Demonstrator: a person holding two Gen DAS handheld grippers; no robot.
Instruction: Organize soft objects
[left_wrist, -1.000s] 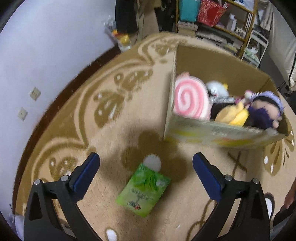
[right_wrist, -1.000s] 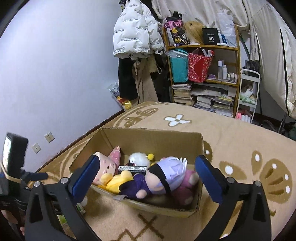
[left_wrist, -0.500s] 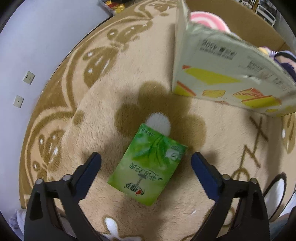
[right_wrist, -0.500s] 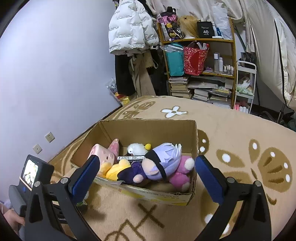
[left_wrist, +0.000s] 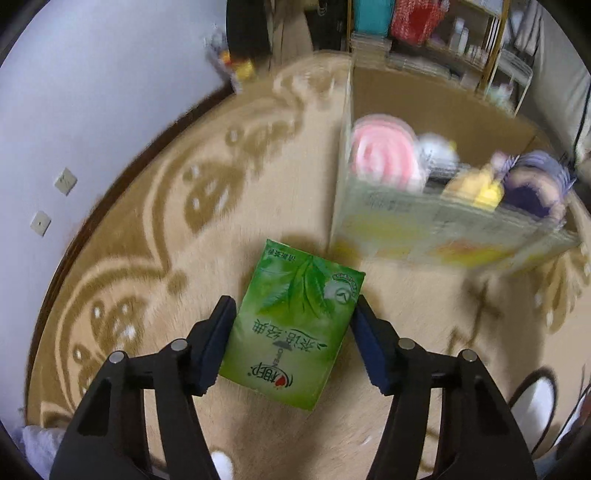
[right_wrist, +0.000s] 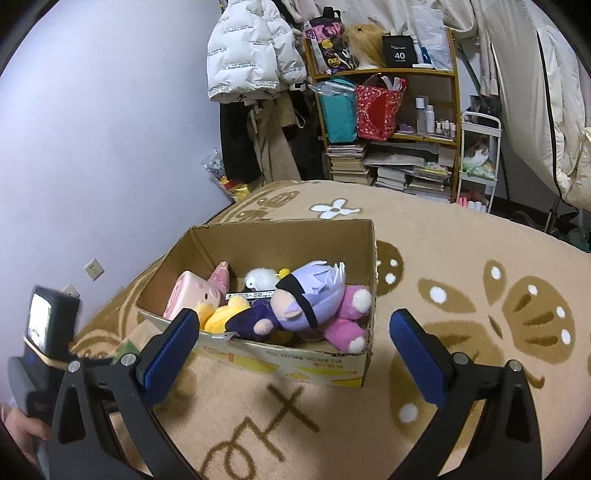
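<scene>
A green tissue pack (left_wrist: 295, 321) sits between the blue pads of my left gripper (left_wrist: 295, 332), which is shut on it above the tan carpet. The cardboard box (left_wrist: 454, 236) stands to the upper right, holding a pink swirl plush (left_wrist: 384, 151), a yellow plush (left_wrist: 480, 184) and a purple-haired doll (left_wrist: 535, 177). In the right wrist view the box (right_wrist: 295, 354) lies ahead with the purple-haired doll (right_wrist: 310, 299), a pink plush (right_wrist: 188, 295) and a white plush (right_wrist: 258, 277) inside. My right gripper (right_wrist: 291, 350) is open and empty, in front of the box.
A wooden shelf (right_wrist: 388, 110) with bags and books stands at the back wall, with a white jacket (right_wrist: 251, 48) hanging beside it. A white cart (right_wrist: 480, 158) is to its right. The lilac wall (left_wrist: 74, 110) runs along the left carpet edge. The left tool's body (right_wrist: 44, 332) shows at the left.
My left gripper came down over the tissue pack, closed on it and lifted it; the view has tilted up toward the box. The right gripper has stayed open and shifted only slightly.
</scene>
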